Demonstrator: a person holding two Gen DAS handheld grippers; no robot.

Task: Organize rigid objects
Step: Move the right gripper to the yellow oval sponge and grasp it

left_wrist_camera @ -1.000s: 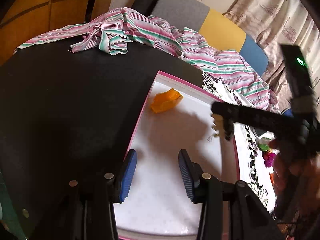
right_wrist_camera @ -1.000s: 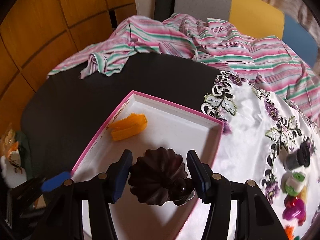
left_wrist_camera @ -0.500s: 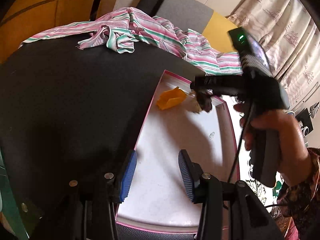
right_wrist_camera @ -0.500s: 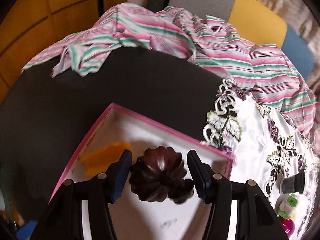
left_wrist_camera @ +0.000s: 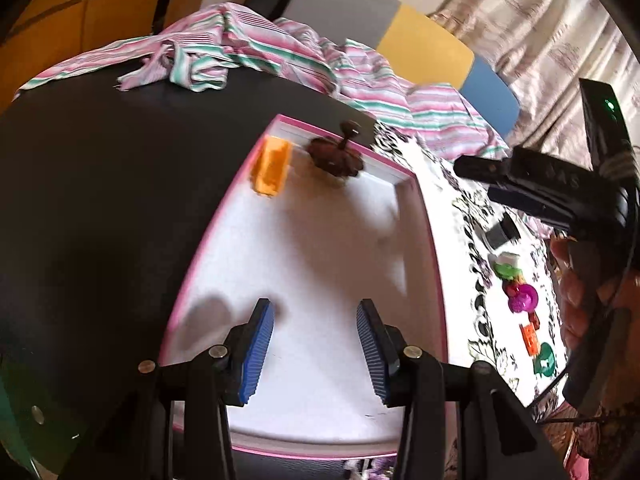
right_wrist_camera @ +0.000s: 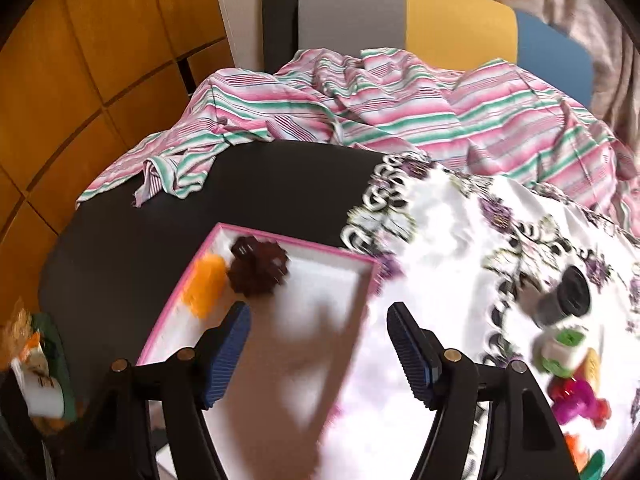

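A white box with a pink rim [left_wrist_camera: 438, 288] [right_wrist_camera: 304, 246] lies on the black table. In its far corner sit an orange block [left_wrist_camera: 272, 166] [right_wrist_camera: 204, 286] and a dark brown fluted knobbed lid [left_wrist_camera: 336, 152] [right_wrist_camera: 258, 266], side by side. My left gripper [left_wrist_camera: 314, 354] is open and empty over the box's near end. My right gripper [right_wrist_camera: 320, 354] is open and empty above the box's right rim; it shows at the right of the left wrist view [left_wrist_camera: 480, 170].
Several small toys and a black cylinder [right_wrist_camera: 566, 296] [left_wrist_camera: 500, 234] lie on the floral white cloth [right_wrist_camera: 460, 240] to the right of the box. A striped pink and green cloth [right_wrist_camera: 360, 120] is bunched at the table's far edge, with a chair behind.
My right gripper has opened and let go of the brown lid, which now lies in the box's far corner beside the orange block. The gripper has drawn back to the right.
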